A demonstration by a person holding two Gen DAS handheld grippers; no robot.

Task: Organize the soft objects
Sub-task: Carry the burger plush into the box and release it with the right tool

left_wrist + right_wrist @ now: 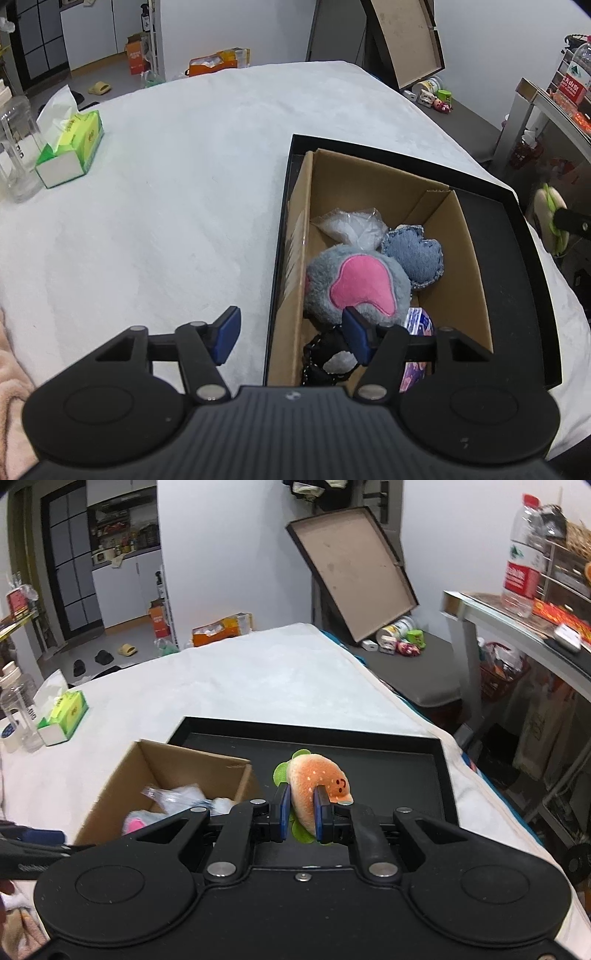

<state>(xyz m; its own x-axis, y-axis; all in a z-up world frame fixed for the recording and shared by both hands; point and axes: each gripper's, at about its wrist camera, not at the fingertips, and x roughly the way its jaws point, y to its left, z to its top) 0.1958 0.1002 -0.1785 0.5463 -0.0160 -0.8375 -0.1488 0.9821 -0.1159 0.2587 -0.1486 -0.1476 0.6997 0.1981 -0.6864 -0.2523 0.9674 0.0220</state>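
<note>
Burger plush: pinched between the blue pads of the right gripper, centre of the right view, held over the black tray; green lettuce edge showing above and below the bun. Carton: standing in the tray's left part, lower right of the left view, holding a grey-and-pink plush, a denim heart, a clear bag and a black item. Left gripper: jaws wide apart, empty, one pad over the white cloth, the other over the carton. Tissue box: upper left of the left view, on the cloth beside a clear jar.
</note>
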